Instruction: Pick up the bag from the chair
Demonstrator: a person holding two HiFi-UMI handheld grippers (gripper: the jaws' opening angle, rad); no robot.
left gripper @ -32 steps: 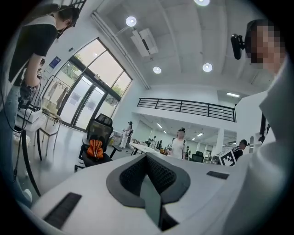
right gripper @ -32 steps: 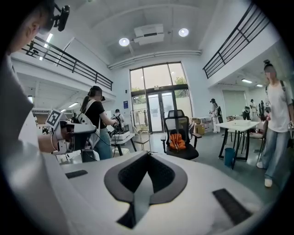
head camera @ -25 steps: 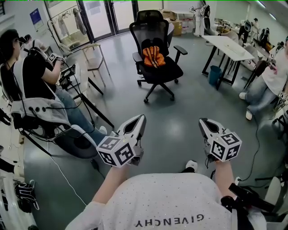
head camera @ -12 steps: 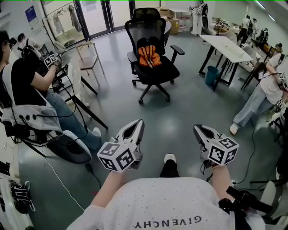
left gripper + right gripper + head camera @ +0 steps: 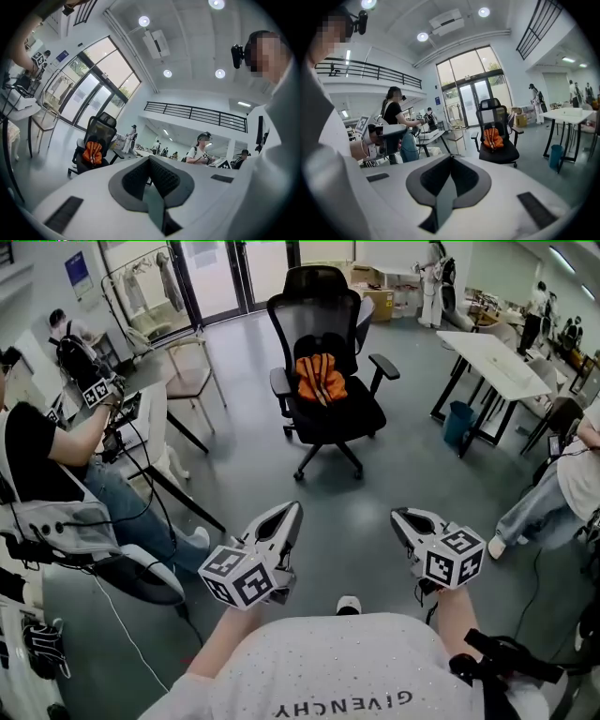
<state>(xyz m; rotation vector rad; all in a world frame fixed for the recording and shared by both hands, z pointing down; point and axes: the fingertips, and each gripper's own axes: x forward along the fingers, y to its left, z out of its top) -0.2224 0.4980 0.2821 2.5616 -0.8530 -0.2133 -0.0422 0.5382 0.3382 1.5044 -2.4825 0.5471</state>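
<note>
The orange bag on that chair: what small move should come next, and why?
Probably a step forward toward the chair. The bag lies on its seat, well across the floor from the left gripper and right gripper, both shut and empty, so neither likely reaches it yet.

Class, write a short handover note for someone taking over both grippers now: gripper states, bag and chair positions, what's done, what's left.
Left gripper: shut, empty.
Right gripper: shut, empty.
Orange bag sits on the black office chair, across the floor ahead.
Done: nothing; bag untouched.
Left: walk up, open a gripper, grasp and lift the bag.
</note>
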